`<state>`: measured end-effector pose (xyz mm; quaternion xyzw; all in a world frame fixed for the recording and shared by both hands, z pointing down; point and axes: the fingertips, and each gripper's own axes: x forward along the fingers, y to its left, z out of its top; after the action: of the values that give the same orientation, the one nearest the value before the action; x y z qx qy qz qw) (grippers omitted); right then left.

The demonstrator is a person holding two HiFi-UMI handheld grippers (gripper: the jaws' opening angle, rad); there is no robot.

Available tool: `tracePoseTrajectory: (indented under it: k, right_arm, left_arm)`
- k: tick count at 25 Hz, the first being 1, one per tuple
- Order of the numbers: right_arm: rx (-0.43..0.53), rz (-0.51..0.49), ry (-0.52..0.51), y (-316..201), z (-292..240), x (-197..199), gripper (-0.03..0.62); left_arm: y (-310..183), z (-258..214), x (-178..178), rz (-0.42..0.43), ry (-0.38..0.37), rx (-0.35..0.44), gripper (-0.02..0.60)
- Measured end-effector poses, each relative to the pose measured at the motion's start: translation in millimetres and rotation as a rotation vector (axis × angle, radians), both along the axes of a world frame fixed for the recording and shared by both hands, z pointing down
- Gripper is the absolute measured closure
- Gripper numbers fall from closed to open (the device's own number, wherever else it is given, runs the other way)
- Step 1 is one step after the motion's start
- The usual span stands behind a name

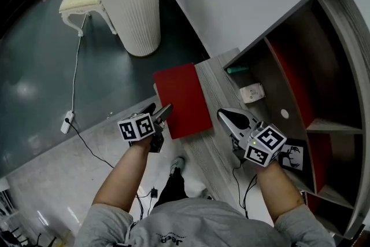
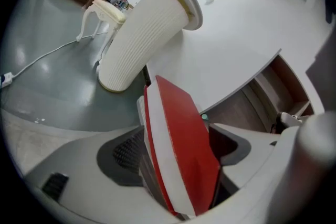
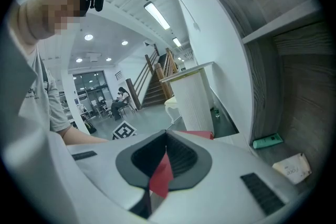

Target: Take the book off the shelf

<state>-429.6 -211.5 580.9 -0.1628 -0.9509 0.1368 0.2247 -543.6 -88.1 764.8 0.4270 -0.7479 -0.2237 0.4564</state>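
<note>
Head view, book: red book (image 1: 182,101) lies flat on the grey wood ledge (image 1: 222,81) of the shelf (image 1: 324,95), its left side sticking out past the ledge edge.
Head view, left gripper: left gripper (image 1: 161,108) is at the book's near-left corner, jaws apart.
Head view, right gripper: right gripper (image 1: 222,115) sits just right of the book with its tip pointed at the book's edge; touching or not, can't tell.
Head view, compartment: holds a green item (image 1: 237,70) and a small white box (image 1: 252,92).
Left gripper view, jaws: left gripper (image 2: 178,139) is spread wide. The book (image 2: 184,149) stands edge-on between the jaws with a gap at the left pad, so it is not clamped.
Left gripper view, behind: white fluted pedestal (image 2: 142,34).
Right gripper view, jaws: right gripper (image 3: 165,136) has its jaws together. A red sliver shows through the slit, nothing clearly pinched.
Right gripper view, book: a red corner of the book (image 3: 201,135) shows just past the tips. The green item (image 3: 268,140) and white box (image 3: 291,168) are at right.
</note>
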Motion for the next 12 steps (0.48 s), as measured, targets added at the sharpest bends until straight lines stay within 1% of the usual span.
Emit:
tracePoseTrajectory:
  k: [2,6,8,12]
  right_arm:
    - [0.007,0.006,-0.006,2,-6,3,0.583]
    - [0.03,0.029,-0.023,0,-23,10,0.583]
    - [0.034,0.046,-0.032,-1,-31,17,0.583]
    - [0.048,0.067,-0.047,-5,-50,37,0.583]
  left_arm:
    - [3,-12,-1,0.006,-0.048,0.018,0.164]
    - [-4,-55,2,0.044,-0.153,0.109,0.172]
    - [-8,-79,8,0.07,-0.205,0.162,0.198]
    - [-20,-128,31,0.125,-0.285,0.264,0.26]
